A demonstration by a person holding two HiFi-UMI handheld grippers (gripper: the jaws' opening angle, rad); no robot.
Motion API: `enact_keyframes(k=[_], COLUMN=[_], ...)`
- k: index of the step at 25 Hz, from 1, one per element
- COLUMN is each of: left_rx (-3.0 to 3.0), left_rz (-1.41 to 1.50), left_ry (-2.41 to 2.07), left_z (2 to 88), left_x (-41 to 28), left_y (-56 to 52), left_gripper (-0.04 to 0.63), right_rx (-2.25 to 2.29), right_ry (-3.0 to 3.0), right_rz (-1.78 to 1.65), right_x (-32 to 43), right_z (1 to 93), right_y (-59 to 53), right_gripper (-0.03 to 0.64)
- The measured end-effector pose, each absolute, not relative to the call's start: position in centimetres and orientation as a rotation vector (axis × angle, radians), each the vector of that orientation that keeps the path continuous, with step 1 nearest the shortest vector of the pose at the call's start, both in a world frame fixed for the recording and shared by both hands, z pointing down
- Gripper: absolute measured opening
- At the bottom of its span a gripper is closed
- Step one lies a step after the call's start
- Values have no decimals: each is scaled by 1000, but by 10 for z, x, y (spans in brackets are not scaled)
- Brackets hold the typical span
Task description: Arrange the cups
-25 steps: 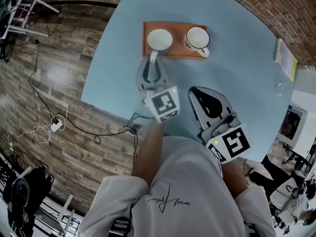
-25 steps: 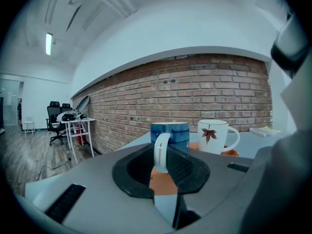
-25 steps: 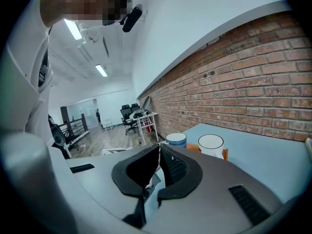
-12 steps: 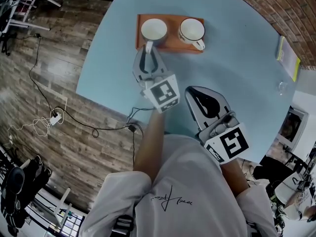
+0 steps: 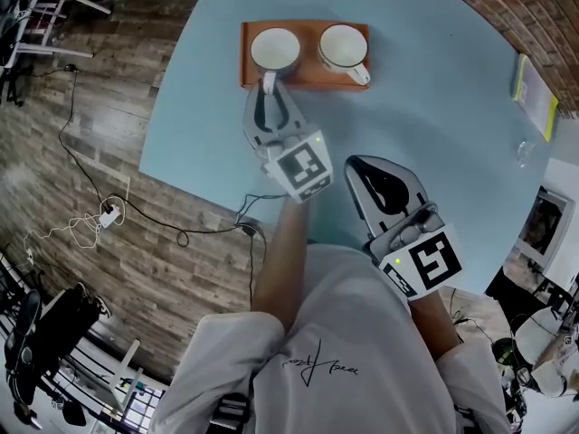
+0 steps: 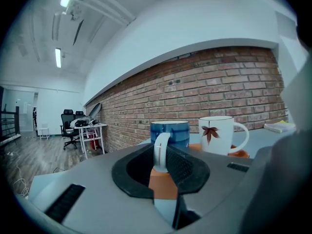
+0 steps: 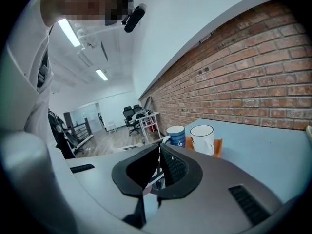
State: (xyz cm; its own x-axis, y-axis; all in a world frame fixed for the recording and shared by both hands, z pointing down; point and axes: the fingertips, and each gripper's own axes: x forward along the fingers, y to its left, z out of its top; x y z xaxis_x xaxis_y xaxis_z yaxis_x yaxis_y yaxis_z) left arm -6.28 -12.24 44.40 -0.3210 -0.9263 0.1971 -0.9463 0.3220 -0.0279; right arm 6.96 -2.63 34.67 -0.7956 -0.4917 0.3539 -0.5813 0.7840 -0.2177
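Blue ceramic mug (image 5: pixel 274 49) with white handle (image 6: pixel 160 152) stands on the orange rectangular mat (image 5: pixel 308 76), beside a white leaf-printed mug (image 5: pixel 342 47). Left gripper (image 5: pixel 269 87) pinches only that thin handle, so the mug may swing and knock its neighbour. Right gripper (image 5: pixel 355 164) is closed, empty.

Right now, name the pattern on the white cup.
White cup: a reddish-brown leaf, best in the left gripper view.

Blue cup (image 6: pixel 176 132), white handle; white cup (image 6: pixel 214 134), red-brown leaf; orange tray (image 5: pixel 306 80); pale blue table (image 5: pixel 434 116).
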Motion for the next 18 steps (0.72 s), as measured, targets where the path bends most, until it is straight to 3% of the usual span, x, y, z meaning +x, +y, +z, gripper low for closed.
enact_keyframes(k=[18], left_rx=[1662], left_rz=[187], left_ry=[-2473], left_z=[446], left_x=[-59], left_y=[-119], left_gripper=[61], right_rx=[844], right_ry=[-2676], right_rz=[488], right_x=[70], right_z=[357], right_y=[-29], right_gripper=[21])
